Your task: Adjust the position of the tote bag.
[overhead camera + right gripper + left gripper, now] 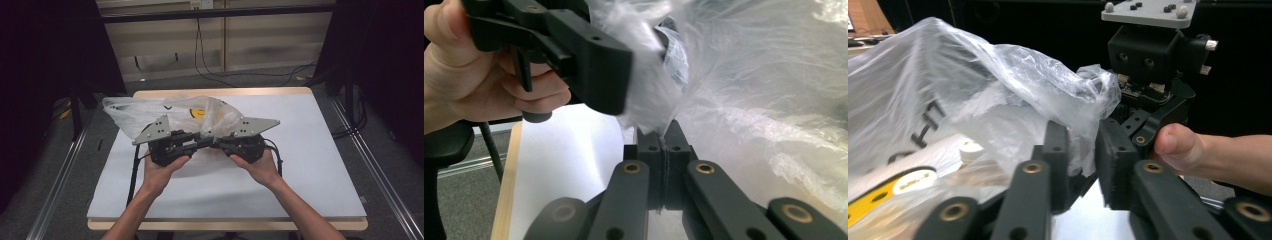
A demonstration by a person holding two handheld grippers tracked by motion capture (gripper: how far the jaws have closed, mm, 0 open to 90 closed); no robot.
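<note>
Nearest to me, the person's two hands came up from the table edge, each one holding a black two-jaw gripper. The right gripper (220, 139) had its jaws pressed together on a twisted fold of the thin, clear, crinkled plastic bag (150, 107); in the right gripper view the film (659, 75) rose straight out of the closed jaws. The left gripper (196, 136) met it almost tip to tip. Its jaws stood a little apart, with a flap of the same film (1083, 145) hanging between them, so I judged it was not yet pinching firmly.

Behind the grippers the bag lay on the white table top (300, 165), spread toward the far left corner. Inside it I could see something flat and yellow with a white round part (915, 182), but not what it was.

It looked like the step of opening the bag's mouth. The next move, I think, needed the left jaws to close on their own layer and then a gentle pull apart, without tearing.
</note>
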